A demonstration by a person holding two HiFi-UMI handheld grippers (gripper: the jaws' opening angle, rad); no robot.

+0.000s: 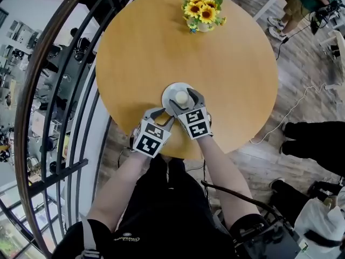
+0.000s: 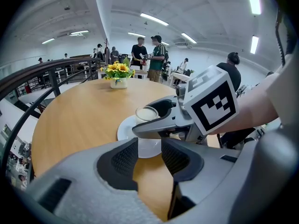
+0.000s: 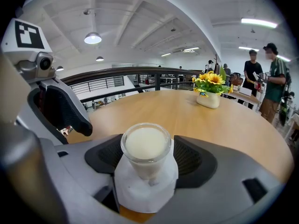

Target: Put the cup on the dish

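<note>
Your right gripper (image 1: 185,100) has its jaws spread wide, one on each side of the cup (image 3: 146,146), and does not clamp it. The cup, full of pale liquid, stands upright in the middle of the dish (image 1: 168,90), near the near edge of the table (image 1: 140,53). Your left gripper (image 2: 149,155) is just near-left of the dish, jaws slightly apart and empty. Flowers (image 1: 202,9) stand at the far side.
</note>
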